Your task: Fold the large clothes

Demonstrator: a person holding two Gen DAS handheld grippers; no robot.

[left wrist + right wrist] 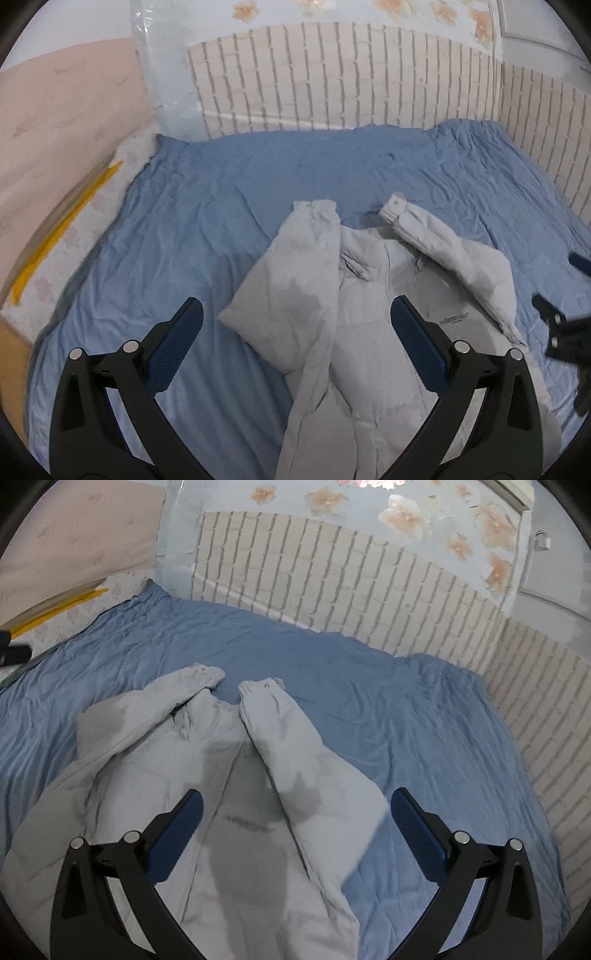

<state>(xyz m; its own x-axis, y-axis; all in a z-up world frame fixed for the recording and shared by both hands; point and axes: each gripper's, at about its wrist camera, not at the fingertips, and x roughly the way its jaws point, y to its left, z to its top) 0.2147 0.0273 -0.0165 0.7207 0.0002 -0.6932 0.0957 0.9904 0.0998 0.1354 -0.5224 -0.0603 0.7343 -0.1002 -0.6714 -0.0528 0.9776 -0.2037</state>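
jacket (236, 812), pale grey, lies on the blue bed (406, 709) near its front edge, both sleeves folded in across the body. left hand-held gripper (295, 347) and right hand-held gripper (295, 827) hover above, fingers apart, holding nothing.

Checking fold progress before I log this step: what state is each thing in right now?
grey jacket: lying on the bed, both sleeves folded in over the body, dark patches on the fabric
blue sheet: spread over the bed, wrinkled
left hand-held gripper: open, holding nothing
right hand-held gripper: open, holding nothing
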